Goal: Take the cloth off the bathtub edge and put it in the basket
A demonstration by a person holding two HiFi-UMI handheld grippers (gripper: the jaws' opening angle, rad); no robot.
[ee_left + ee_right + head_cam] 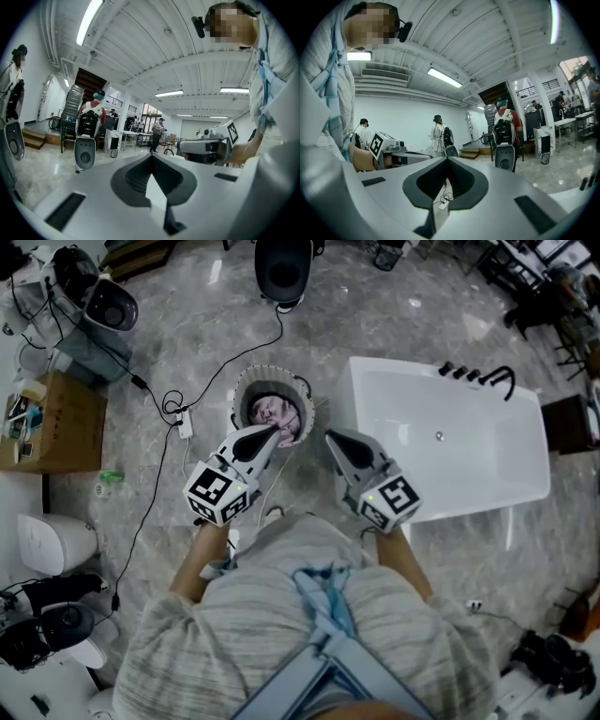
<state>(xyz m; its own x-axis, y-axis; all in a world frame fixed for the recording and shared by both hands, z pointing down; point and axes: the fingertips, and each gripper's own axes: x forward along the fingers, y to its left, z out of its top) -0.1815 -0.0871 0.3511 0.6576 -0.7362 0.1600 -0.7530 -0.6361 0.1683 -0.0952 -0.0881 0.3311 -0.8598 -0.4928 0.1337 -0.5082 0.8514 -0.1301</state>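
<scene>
Jaws of the left gripper (pixel 274 433) and of the right gripper (pixel 331 436) were pressed together with nothing between them. Both tools were held side by side at the centre of the head view, tips aimed toward the top of the frame. The left gripper's tip overlapped the lower rim of the basket (pixel 246 388). The right gripper's tip sat just right of that basket, between it and the left edge of the white bathtub (pixel 487 474). The cloth (pixel 274 414), pinkish-white, lay inside the basket, just above the left tip in the frame and up and to the left of the right tip. It was bunched in a crumpled heap, so no long axis or heading could be made out. Each gripper's marker cube (pixel 219 493) bore black-and-white square patterns. Print on the cardboard box (pixel 58 423) at the left edge was too small to read. A black faucet (pixel 480 377) stood at the tub's upper rim, and grey marbled floor (pixel 187 324) spread around basket and tub.
</scene>
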